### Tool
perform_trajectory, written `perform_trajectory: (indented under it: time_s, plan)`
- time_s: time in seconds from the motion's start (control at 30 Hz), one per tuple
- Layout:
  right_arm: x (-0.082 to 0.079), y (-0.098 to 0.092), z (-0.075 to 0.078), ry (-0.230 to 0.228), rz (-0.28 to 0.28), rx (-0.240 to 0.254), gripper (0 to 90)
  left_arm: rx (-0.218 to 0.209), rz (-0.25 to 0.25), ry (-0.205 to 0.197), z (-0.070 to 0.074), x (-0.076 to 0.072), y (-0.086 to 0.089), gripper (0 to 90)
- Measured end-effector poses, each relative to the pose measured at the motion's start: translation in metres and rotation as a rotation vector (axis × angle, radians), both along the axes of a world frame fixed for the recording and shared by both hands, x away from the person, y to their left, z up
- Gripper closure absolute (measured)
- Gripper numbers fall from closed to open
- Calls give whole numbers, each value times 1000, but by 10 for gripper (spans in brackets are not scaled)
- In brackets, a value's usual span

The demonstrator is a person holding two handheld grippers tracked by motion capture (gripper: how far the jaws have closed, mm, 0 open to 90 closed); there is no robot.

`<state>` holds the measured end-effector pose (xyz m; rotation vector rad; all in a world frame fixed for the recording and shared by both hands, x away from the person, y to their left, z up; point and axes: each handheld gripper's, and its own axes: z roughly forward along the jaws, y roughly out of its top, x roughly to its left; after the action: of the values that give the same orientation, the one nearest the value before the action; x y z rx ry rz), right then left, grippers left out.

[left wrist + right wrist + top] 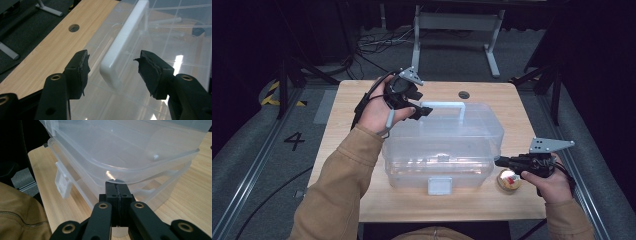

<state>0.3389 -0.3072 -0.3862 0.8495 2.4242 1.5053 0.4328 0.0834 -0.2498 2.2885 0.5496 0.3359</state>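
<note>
1. Clear plastic storage box with lid [442,150] sits mid-table on the light wooden table [347,100], white front latch [439,186] facing the person.
2. Left gripper [422,111] at the left end of the white bar handle [447,106] on the lid; in the left gripper view the jaws stand wide, one either side of the handle [125,42], pads not touching it.
3. Right gripper [502,161] has its jaws pressed together with nothing between them, tips against the box's right corner at the lid seam [117,180].
4. Small round yellowish item [508,181] lies on the table just beside the right hand; can't tell what it is.
5. Step looks like lid/handle work. To do it well: centre the left jaws squarely over the bar before closing, and grip the straight part, not the curved corner.
6. Keep the right tips braced low so the box doesn't slide.
7. Risk: slick plastic, off-centre pinch slips.
</note>
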Motion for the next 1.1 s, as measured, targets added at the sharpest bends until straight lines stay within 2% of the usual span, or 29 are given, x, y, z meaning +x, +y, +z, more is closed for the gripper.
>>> perform_trajectory:
  time_s: [0.23,0.57,0.77,0.87,0.93,1.1]
  plan:
    - [3,0,5,-16,-5,12,900,-6,6,-10,6,-12,9,448]
    - [13,-1,18,-55,-13,39,900,-52,-3,-10,17,-38,26,490]
    - [21,-1,23,-64,-23,57,900,-55,-19,5,16,-54,33,514]
    - [24,-1,25,-63,-30,72,900,-70,-11,-16,15,-61,39,503]
    - [26,-1,25,-63,-35,70,900,-78,-18,-2,16,-65,42,531]
    - [25,1,25,-72,-43,75,900,-92,-32,-6,16,-75,45,536]
